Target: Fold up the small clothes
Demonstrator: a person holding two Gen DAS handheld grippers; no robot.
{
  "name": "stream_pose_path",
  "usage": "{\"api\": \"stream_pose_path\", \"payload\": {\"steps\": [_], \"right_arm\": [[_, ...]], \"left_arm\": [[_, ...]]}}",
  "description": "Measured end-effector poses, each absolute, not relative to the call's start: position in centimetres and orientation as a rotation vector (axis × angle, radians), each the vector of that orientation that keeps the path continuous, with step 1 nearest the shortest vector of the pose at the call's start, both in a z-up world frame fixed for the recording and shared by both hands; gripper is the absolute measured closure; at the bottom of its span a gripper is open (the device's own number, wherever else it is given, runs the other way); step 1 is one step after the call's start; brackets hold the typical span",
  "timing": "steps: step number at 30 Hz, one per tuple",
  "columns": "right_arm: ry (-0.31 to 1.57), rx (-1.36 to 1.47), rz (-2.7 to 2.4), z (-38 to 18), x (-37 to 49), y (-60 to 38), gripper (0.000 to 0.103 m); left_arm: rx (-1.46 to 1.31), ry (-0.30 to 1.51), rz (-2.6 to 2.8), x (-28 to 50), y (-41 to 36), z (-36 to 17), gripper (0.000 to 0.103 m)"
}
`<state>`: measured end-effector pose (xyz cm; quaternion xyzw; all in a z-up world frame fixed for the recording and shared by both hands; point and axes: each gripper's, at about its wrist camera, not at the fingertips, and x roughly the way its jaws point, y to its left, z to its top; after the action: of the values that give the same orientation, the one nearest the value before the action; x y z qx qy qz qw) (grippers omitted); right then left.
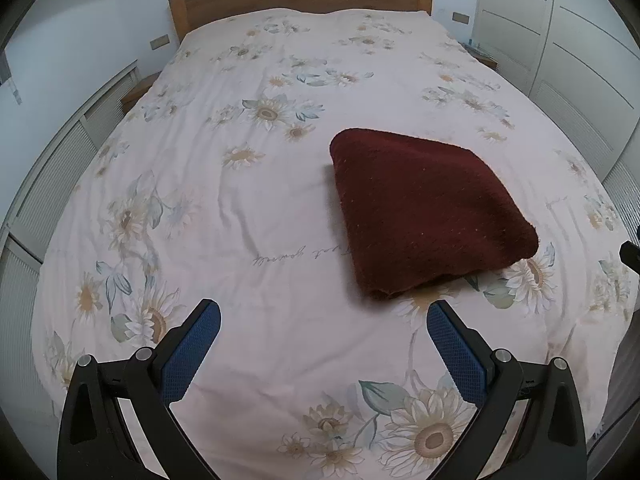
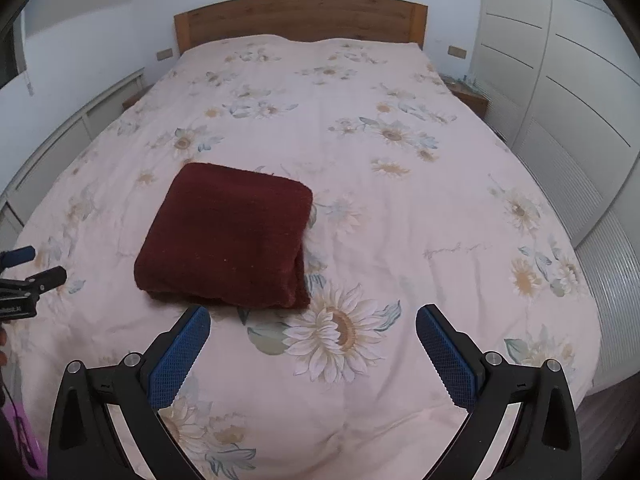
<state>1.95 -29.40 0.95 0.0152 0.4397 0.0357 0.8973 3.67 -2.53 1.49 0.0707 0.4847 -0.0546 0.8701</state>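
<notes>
right now your left gripper (image 1: 323,314) and right gripper (image 2: 313,320) both hang above the bedspread (image 1: 248,208) with jaws spread wide and nothing between them. the dark red cloth (image 1: 424,208) lies folded into a thick square on the bed, just ahead of both grippers, touching neither.

Left gripper (image 1: 323,314): jaws spread wide, blue pads facing each other, nothing between them, held level and pointing forward. Right gripper (image 2: 313,318): same condition, jaws wide apart, empty, pointing forward. From the right wrist view the left gripper shows at the far left edge, fingers apart, with part of a hand (image 2: 3,346) just visible below it.
</notes>
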Motion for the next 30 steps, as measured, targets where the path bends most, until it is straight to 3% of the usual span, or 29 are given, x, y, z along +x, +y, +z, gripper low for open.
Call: {"api": "stream_pose_path", "payload": {"steps": [30], "right_arm": [[0.929,0.004,0.083,1.12,1.58,-29.2,0.0]], "left_arm": [[0.153,1.003,-0.069,3.24,-1.93,1.23,0.001]]}}
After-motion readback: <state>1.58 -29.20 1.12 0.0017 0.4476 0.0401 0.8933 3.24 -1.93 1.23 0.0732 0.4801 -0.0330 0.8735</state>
